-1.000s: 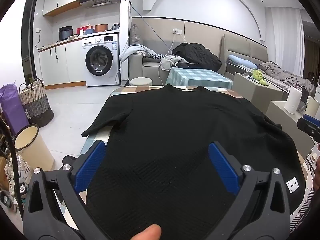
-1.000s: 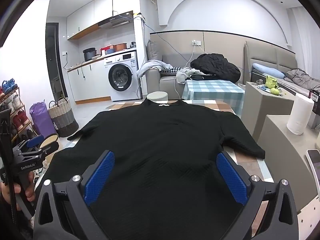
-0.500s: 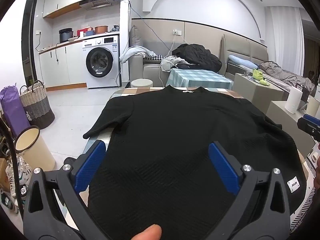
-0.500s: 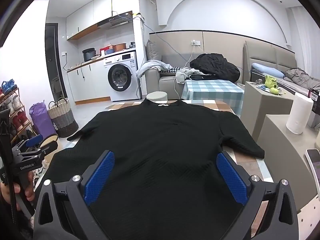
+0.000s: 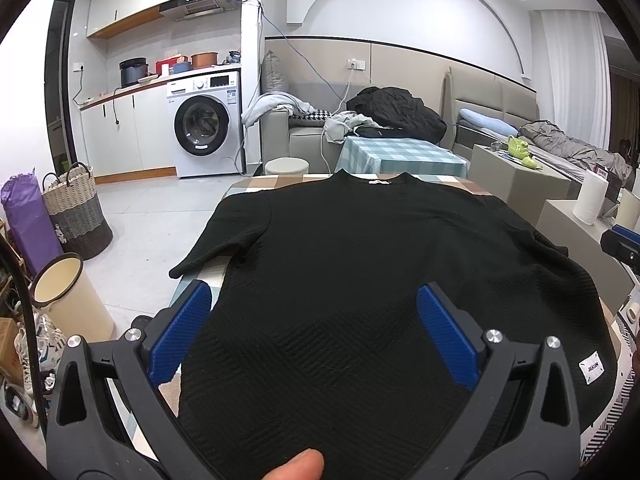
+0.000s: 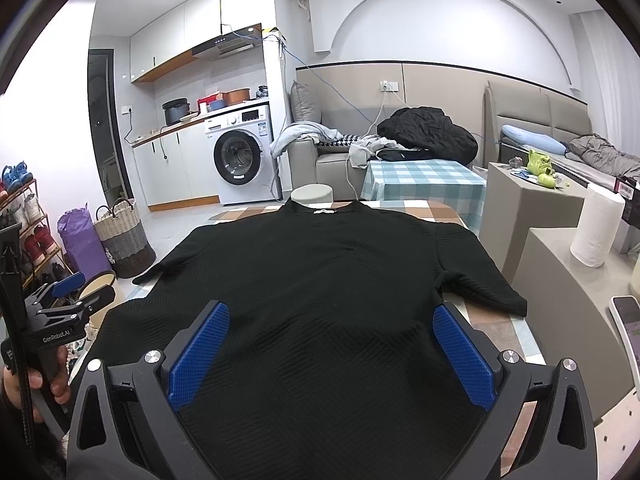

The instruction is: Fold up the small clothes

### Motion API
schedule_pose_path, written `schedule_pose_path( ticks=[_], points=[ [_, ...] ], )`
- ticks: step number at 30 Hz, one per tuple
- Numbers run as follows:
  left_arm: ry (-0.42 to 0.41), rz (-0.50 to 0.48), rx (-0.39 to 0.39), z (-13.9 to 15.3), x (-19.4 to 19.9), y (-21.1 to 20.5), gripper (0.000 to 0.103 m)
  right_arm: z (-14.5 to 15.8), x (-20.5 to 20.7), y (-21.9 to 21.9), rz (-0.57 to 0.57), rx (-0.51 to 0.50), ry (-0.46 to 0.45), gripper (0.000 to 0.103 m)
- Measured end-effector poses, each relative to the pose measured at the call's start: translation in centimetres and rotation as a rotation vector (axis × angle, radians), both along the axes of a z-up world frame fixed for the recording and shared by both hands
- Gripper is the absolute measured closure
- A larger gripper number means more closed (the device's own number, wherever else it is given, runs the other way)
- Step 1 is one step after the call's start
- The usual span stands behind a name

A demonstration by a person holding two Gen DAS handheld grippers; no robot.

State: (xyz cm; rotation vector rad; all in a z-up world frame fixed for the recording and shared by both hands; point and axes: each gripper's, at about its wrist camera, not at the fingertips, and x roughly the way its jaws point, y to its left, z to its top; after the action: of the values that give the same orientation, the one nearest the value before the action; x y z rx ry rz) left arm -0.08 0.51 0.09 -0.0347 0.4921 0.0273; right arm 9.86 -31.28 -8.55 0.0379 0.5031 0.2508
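A black top (image 5: 360,264) lies flat on the worktop (image 6: 496,328) (hem cut off below). Both grippers, left (image 5: 314,328) and right (image 6: 330,344), hover above with fingers apart. A paper roll (image 6: 596,228) stands at right.

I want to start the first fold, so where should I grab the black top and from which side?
Probably the two short sleeves. The black top lies flat, collar far. Left tool takes the left sleeve where it overhangs the table edge; right tool takes the right sleeve cuff, each approaching from its outer side.
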Motion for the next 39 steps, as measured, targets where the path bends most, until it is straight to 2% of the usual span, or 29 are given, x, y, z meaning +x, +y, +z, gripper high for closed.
schedule_pose_path(
  ticks=[20, 39],
  points=[
    [0.002, 0.029, 0.027, -0.6, 0.3, 0.3, 0.001, 0.0, -0.2, -0.2, -0.004, -0.002, 0.002, 0.0],
    [0.03, 0.029, 0.0, -0.5, 1.0, 1.1, 0.001, 0.1, 0.7, -0.4, -0.026, 0.003, 0.062, 0.0]
  ],
)
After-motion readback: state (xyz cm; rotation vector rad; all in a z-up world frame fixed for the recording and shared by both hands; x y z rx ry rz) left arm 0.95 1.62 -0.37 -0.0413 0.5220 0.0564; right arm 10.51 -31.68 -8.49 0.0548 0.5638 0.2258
